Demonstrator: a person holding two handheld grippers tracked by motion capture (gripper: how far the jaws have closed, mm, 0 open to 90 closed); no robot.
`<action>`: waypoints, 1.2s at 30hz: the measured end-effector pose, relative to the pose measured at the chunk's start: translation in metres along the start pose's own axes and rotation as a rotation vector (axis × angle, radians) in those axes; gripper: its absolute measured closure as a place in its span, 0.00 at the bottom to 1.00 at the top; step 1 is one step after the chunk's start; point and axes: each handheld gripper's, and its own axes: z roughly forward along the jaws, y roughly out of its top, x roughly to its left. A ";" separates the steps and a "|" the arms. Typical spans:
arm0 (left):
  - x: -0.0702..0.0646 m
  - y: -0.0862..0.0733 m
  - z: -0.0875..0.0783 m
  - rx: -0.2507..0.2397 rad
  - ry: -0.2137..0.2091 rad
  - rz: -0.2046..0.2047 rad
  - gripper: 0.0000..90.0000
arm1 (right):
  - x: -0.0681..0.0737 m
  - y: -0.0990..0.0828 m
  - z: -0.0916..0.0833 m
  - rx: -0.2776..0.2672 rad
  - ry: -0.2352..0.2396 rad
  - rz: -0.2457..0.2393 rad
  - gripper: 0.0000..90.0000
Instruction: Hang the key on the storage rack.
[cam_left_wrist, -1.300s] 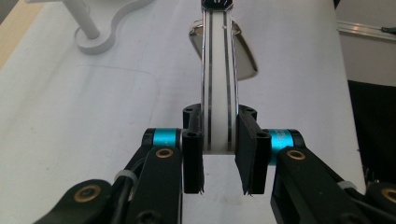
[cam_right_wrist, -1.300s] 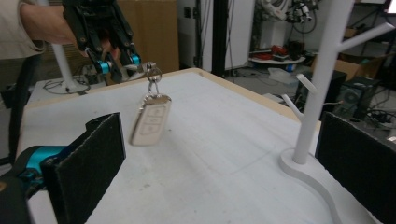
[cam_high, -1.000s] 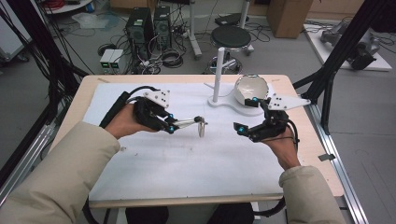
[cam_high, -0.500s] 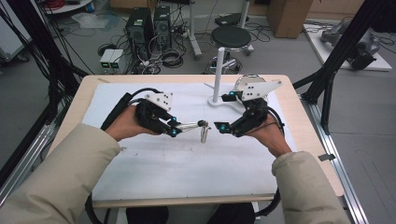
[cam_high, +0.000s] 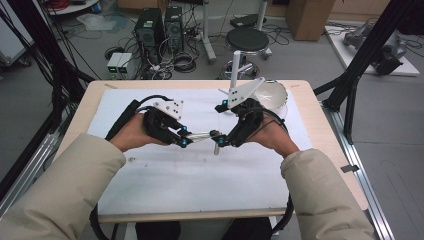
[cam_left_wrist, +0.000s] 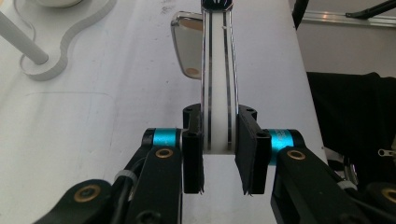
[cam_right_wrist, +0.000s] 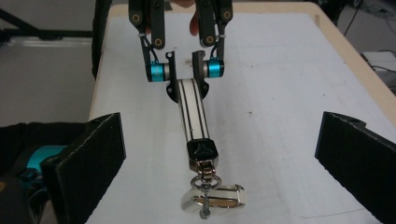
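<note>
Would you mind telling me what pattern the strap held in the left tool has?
White strap with two thin dark lengthwise stripes, clearest in the left gripper view.

White strap (cam_right_wrist: 192, 111) with two black stripes, silver buckle (cam_right_wrist: 214, 198); black jaws with turquoise collars; white mat (cam_high: 165, 185) on a tan desk (cam_high: 353, 175)

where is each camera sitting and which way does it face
High view: above the person's side, looking forward and down on the table; both sleeves, hands and grippers show.
Left gripper view: on the left gripper, looking along its jaws, shut on a white strap.
Right gripper view: on the right gripper, jaws open, facing the left gripper.
Shared: the strap shows in all three.
</note>
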 end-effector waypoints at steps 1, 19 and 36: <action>0.000 0.000 0.000 0.000 0.000 0.000 0.82 | 0.000 0.001 0.003 0.016 0.011 -0.005 0.01; -0.003 -0.008 0.003 0.041 -0.003 0.004 0.82 | -0.001 0.004 0.034 0.211 0.080 0.004 0.10; 0.001 -0.010 0.007 0.057 -0.012 -0.012 0.82 | -0.004 0.006 0.040 0.292 0.122 -0.045 0.59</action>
